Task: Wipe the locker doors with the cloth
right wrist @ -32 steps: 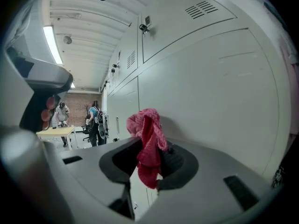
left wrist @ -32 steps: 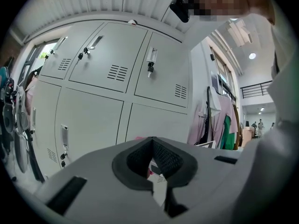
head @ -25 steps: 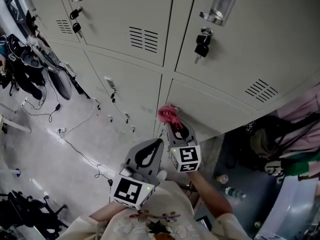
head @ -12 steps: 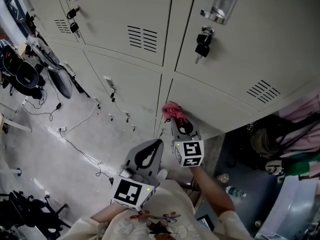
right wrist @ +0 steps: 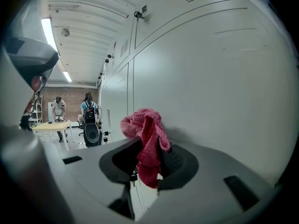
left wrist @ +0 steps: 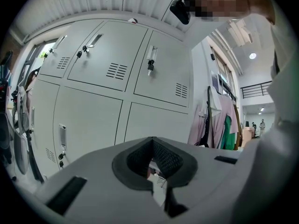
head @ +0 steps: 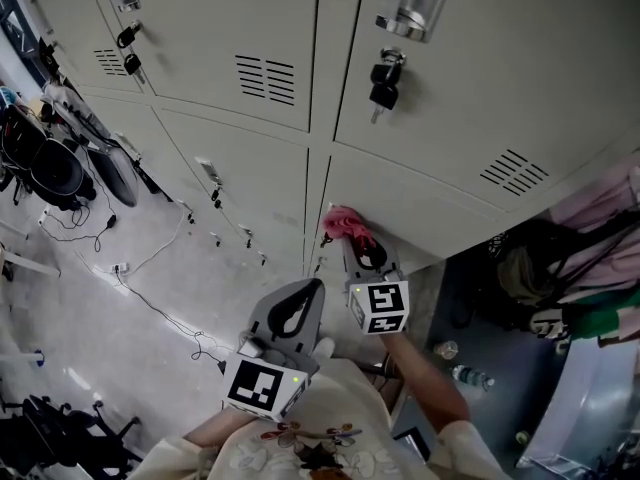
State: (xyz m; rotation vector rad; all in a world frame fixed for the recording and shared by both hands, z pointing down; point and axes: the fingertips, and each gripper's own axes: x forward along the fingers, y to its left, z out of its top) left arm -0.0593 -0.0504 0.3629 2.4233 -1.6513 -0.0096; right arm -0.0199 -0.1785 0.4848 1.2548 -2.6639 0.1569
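Right hand-held gripper (head: 358, 251), grasping the pink cloth (head: 344, 224), meets the locker door (head: 430, 203) at its upper-left edge, frame centre. Left hand-held gripper (head: 310, 293), clenched empty, sits lower centre, apart.

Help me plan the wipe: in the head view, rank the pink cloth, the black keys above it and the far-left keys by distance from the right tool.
1. pink cloth, gripped in the right tool, low centre.
2. black keys, on the door above, right of centre.
3. far-left keys, top left corner.
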